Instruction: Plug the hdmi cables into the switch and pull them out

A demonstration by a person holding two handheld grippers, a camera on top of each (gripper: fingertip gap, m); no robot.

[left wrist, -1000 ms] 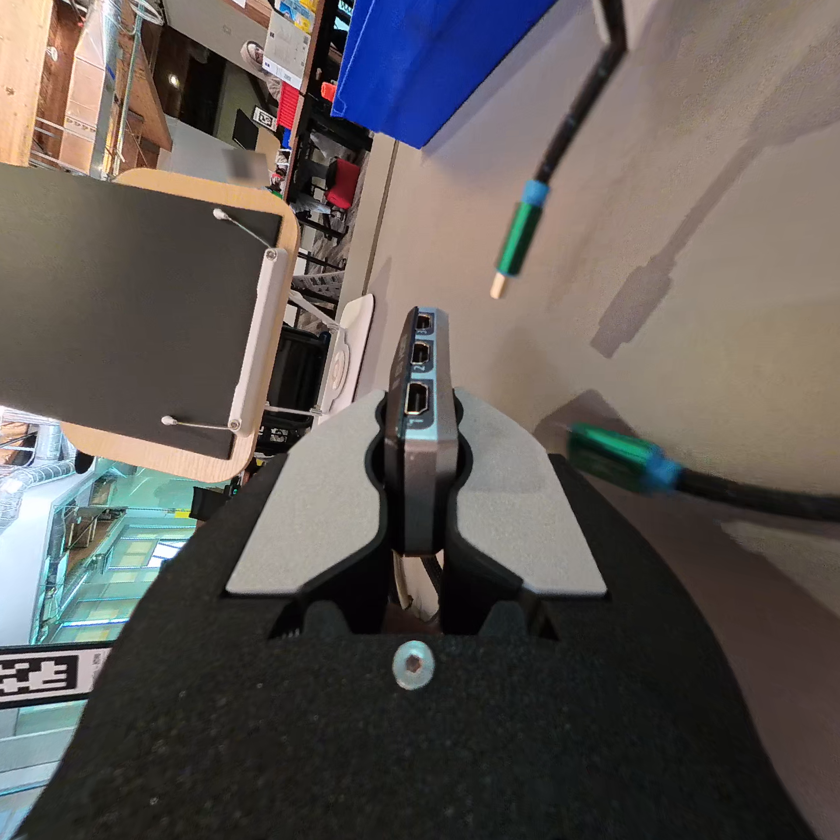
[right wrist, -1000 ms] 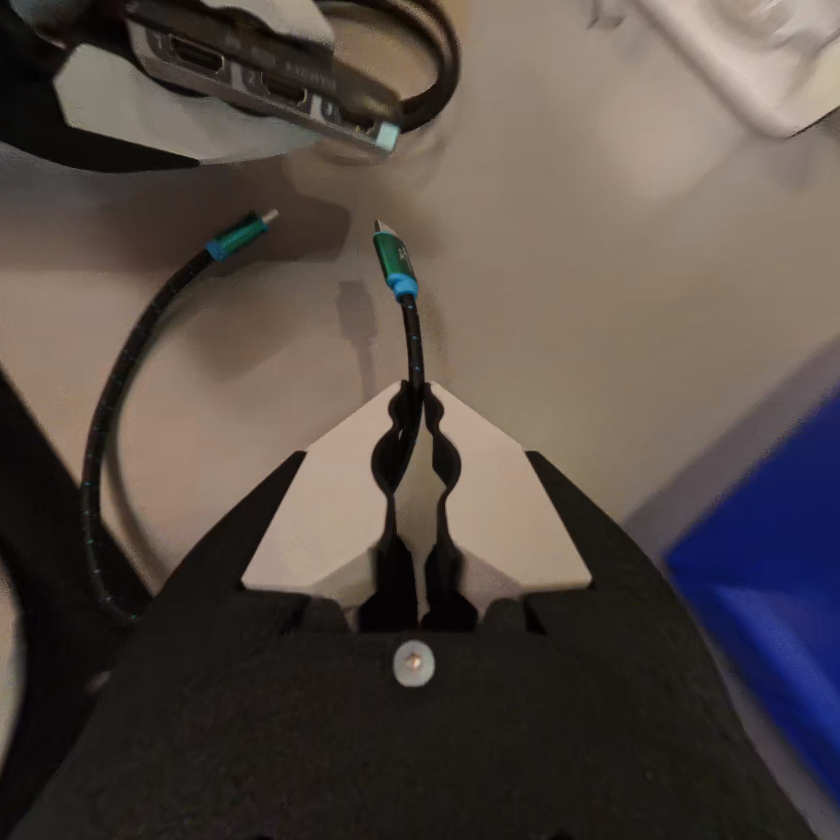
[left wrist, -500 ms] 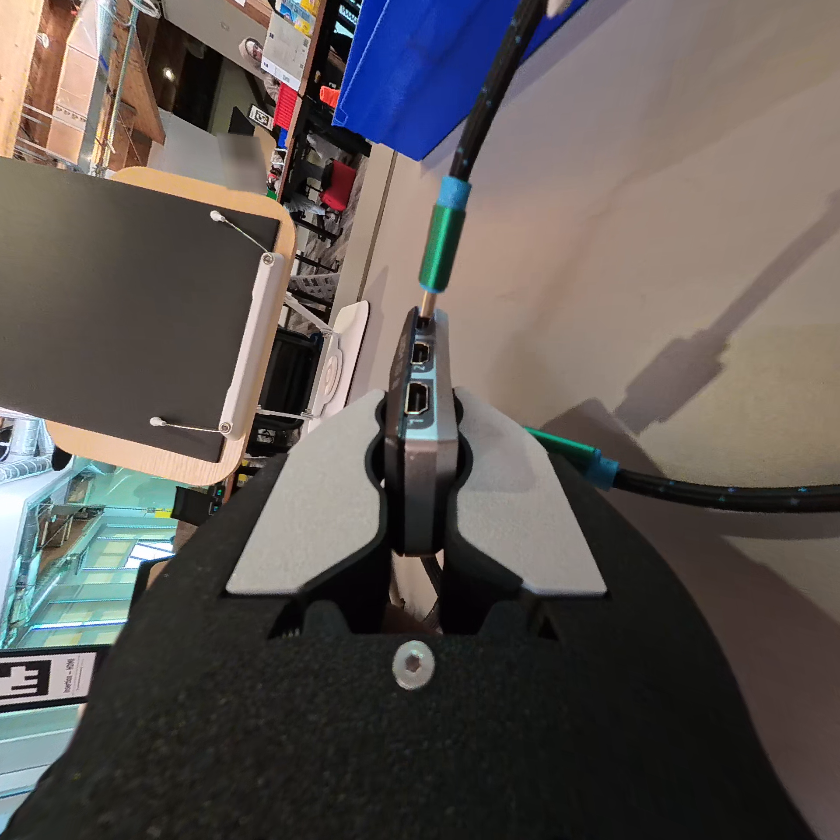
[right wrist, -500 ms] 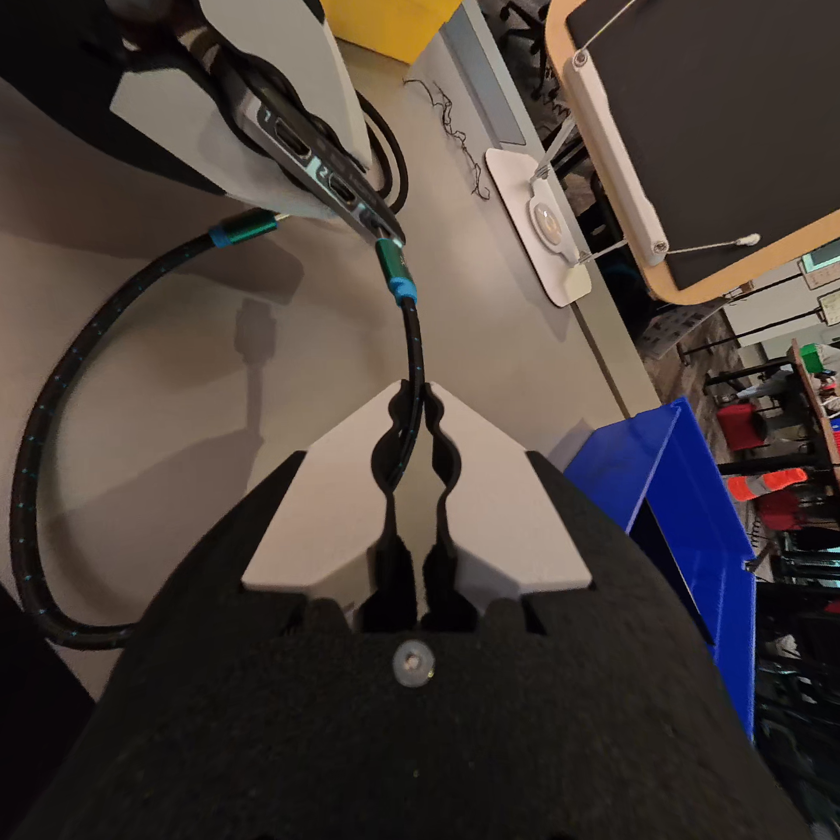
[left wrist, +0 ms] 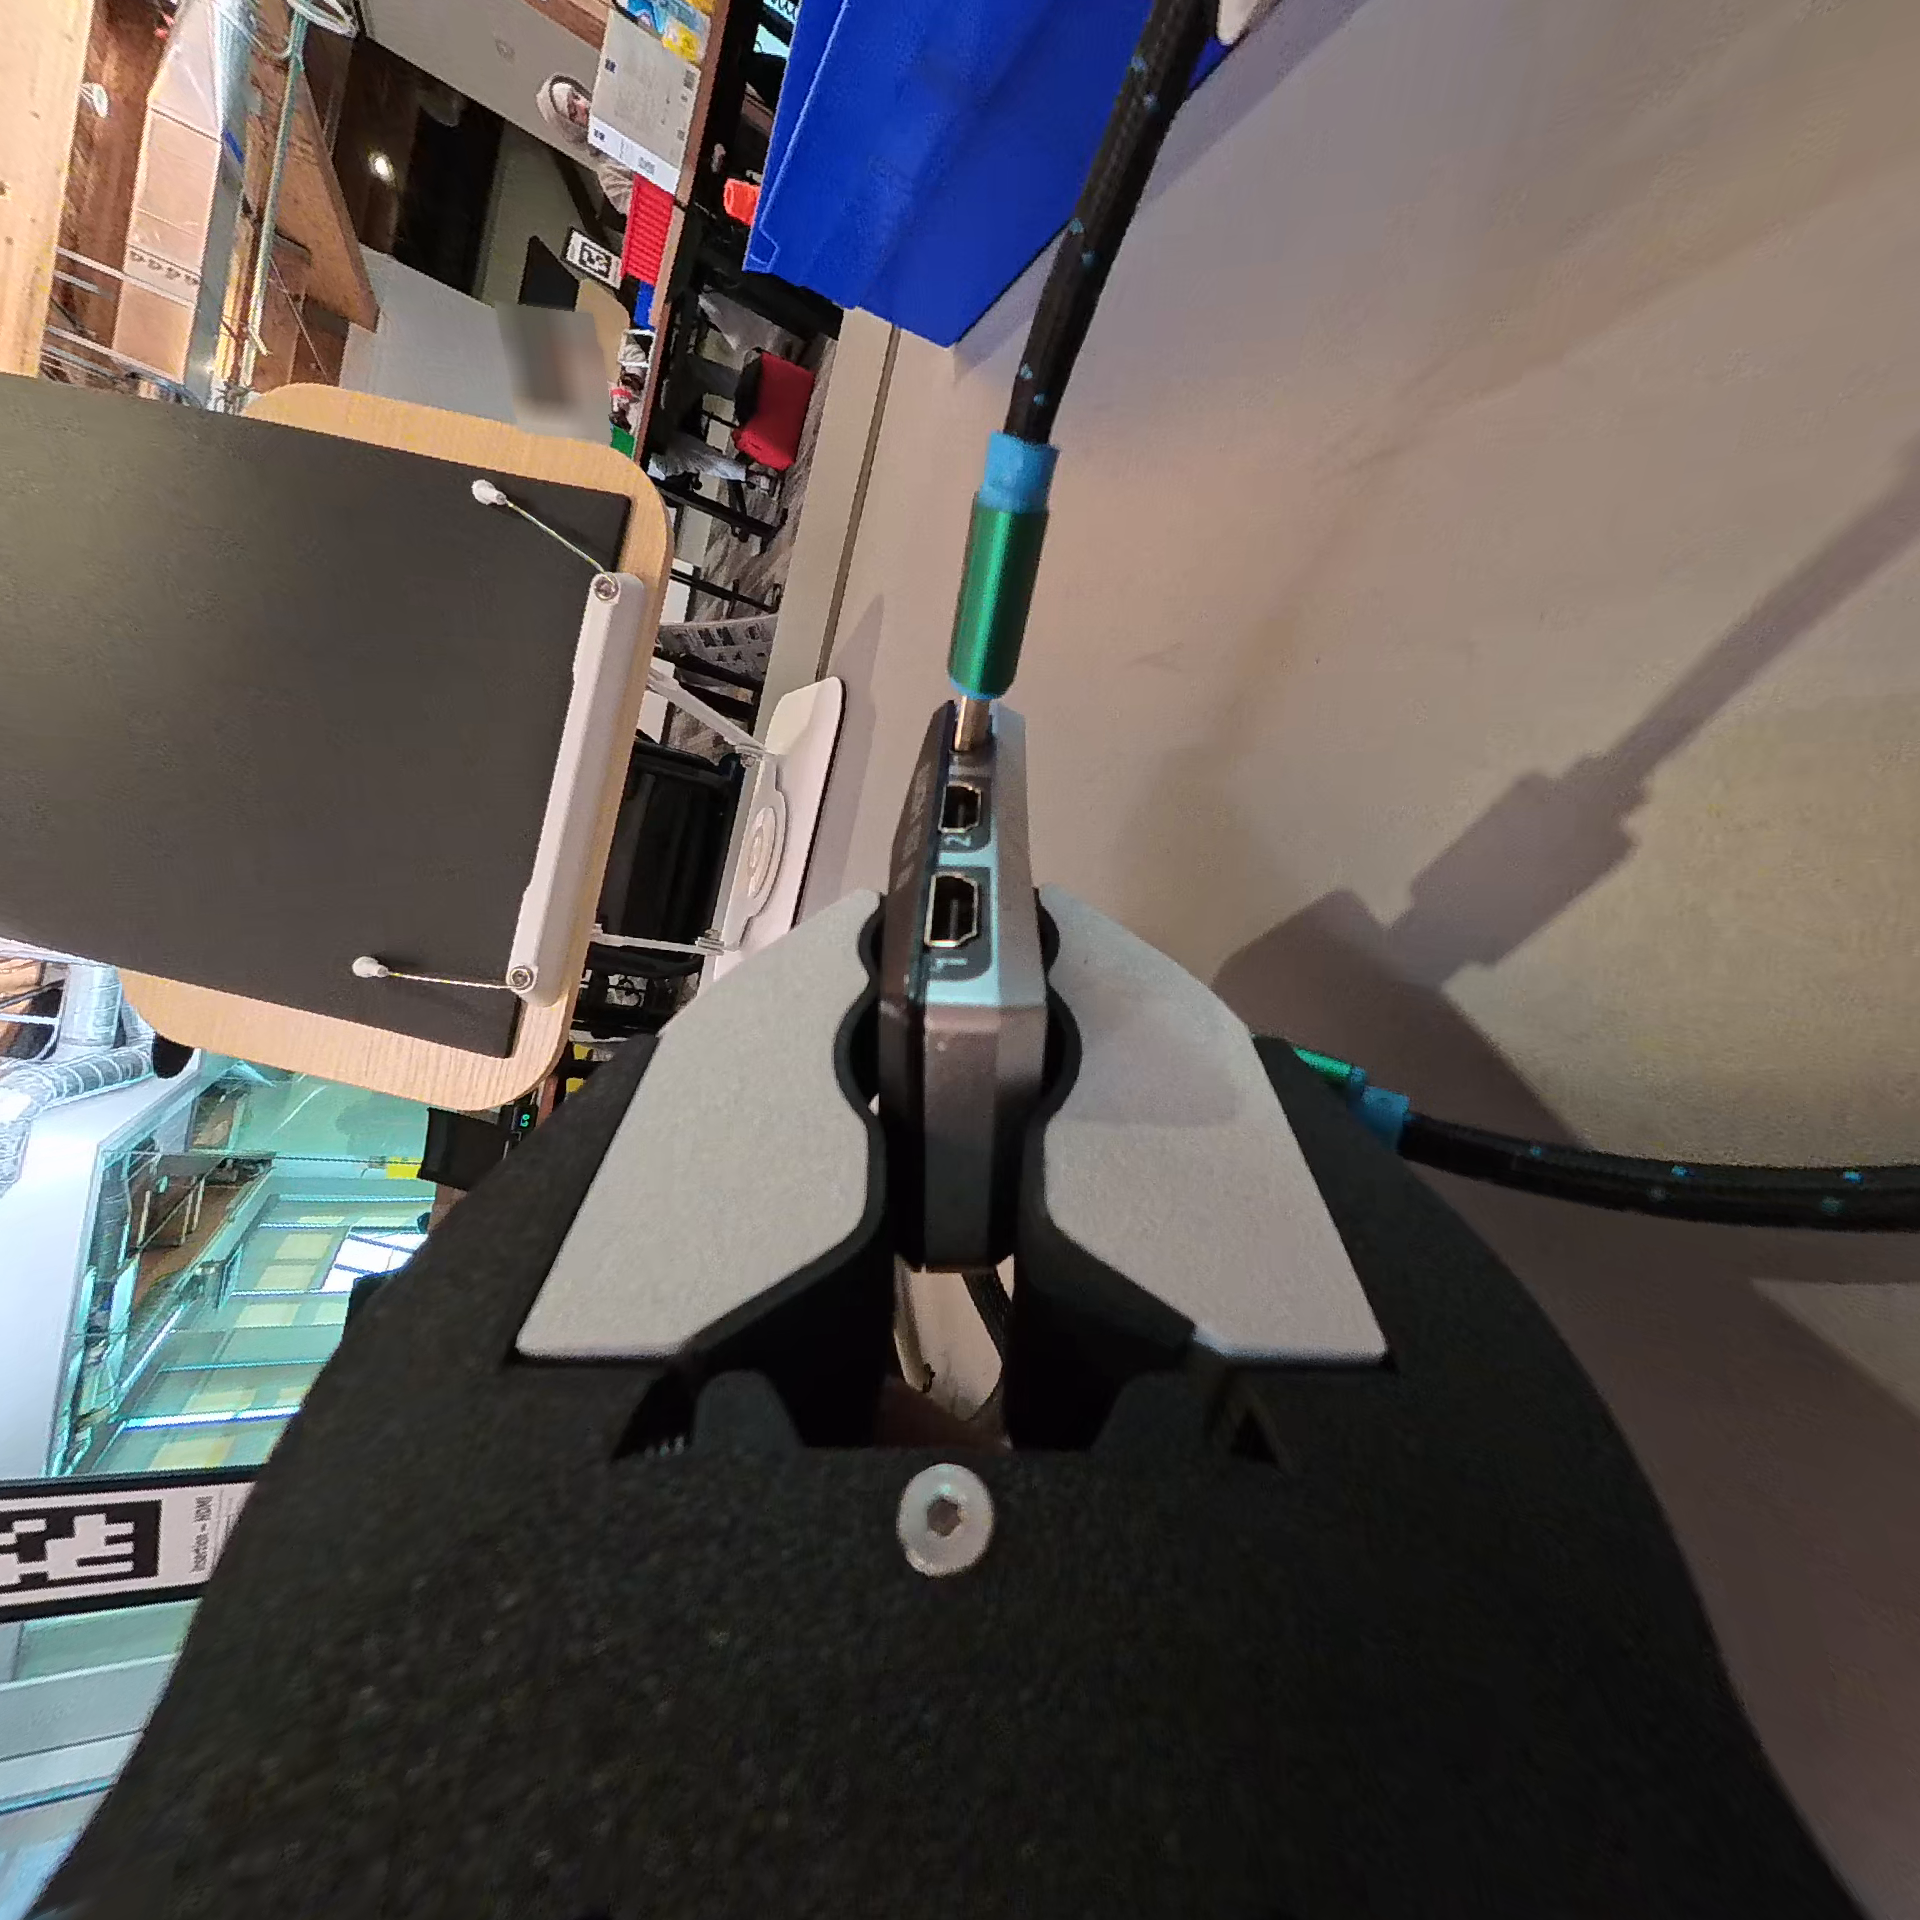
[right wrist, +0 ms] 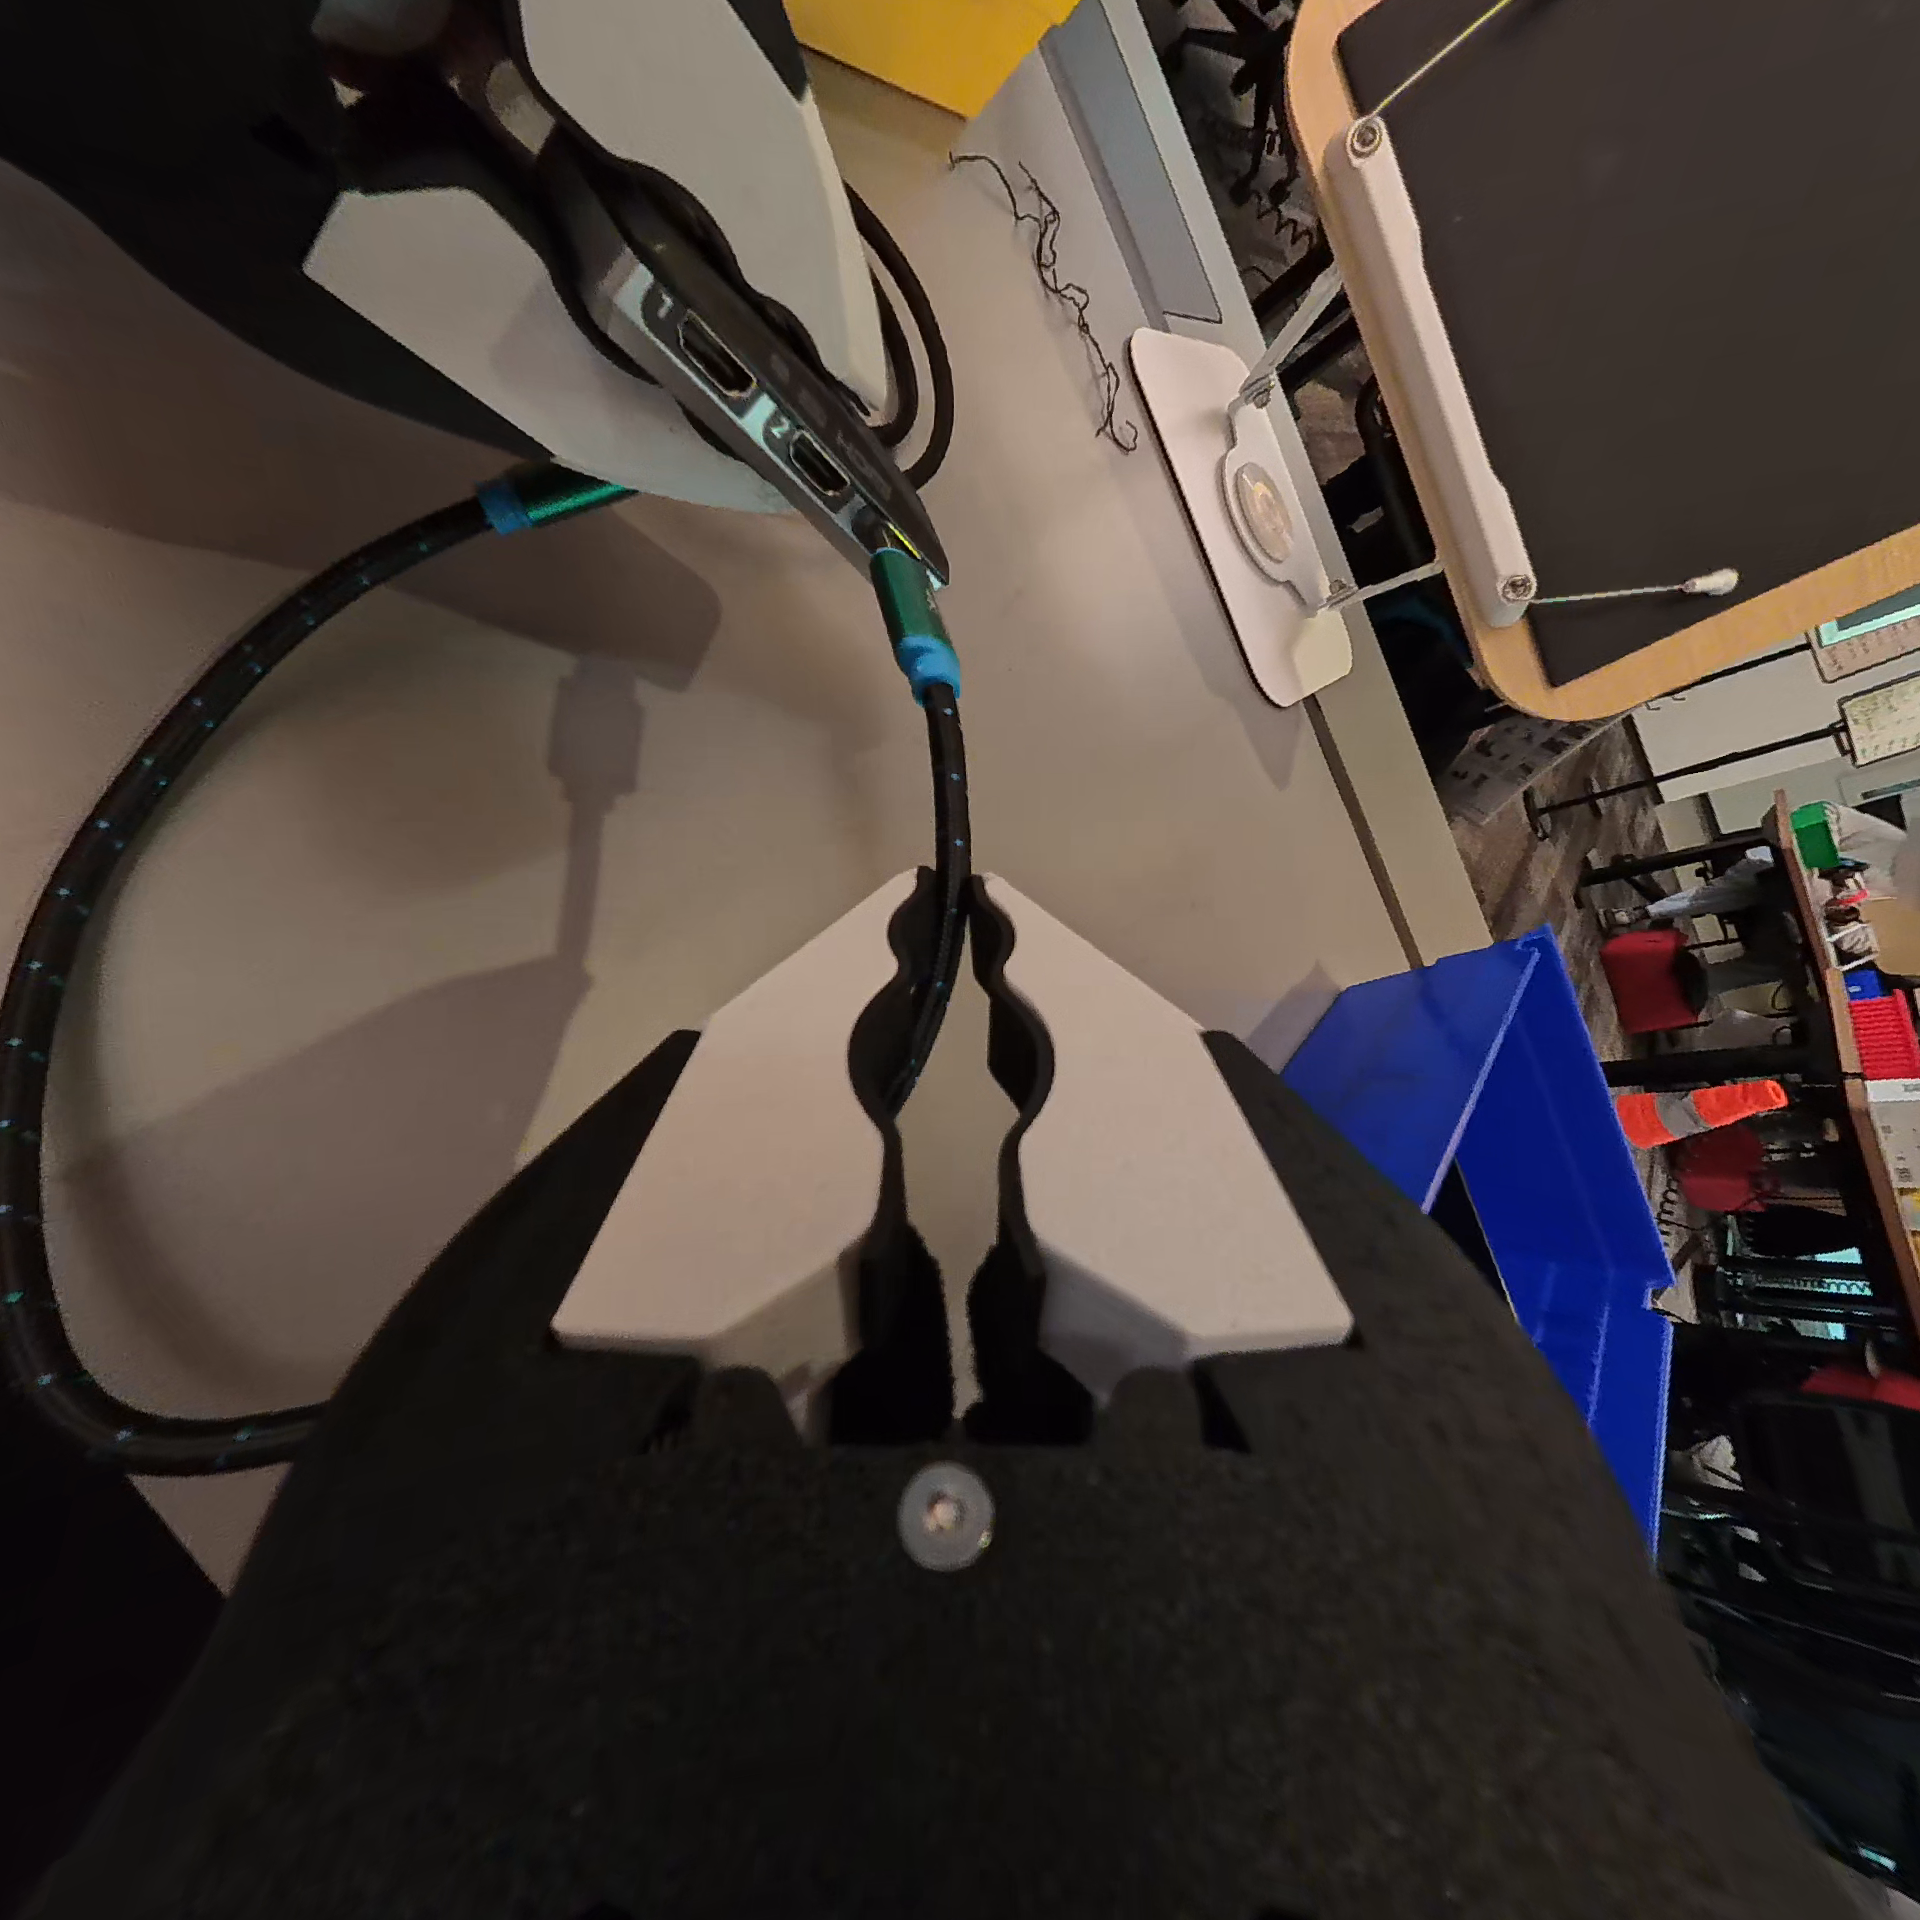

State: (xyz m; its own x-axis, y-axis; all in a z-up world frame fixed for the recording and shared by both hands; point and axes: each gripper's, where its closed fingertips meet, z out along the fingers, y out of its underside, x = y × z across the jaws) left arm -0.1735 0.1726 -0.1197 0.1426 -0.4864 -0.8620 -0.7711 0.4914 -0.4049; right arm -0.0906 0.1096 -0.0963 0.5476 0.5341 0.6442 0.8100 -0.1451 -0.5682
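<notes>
Grey left gripper (left wrist: 956,997) is clamping the switch (left wrist: 961,1039) edge-up | right gripper (right wrist: 945,904) is pinching the cable (right wrist: 948,790), its green plug (right wrist: 906,603) entering the end port

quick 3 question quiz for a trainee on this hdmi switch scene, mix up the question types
1. True or false: the left gripper is shut on the switch.
2. Multiple choice: where is the green plug of the cable held by the right gripper? A) lying on the table B) at the switch's far end port, metal tip partly in C) in the port nearest the left gripper's fingers
3. Fill in: the two ports nearer the left gripper's fingers are ____.

Key: 1 true. 2 B. 3 empty; the second cable's plug lies loose on the table, partly hidden behind the left gripper.
</notes>
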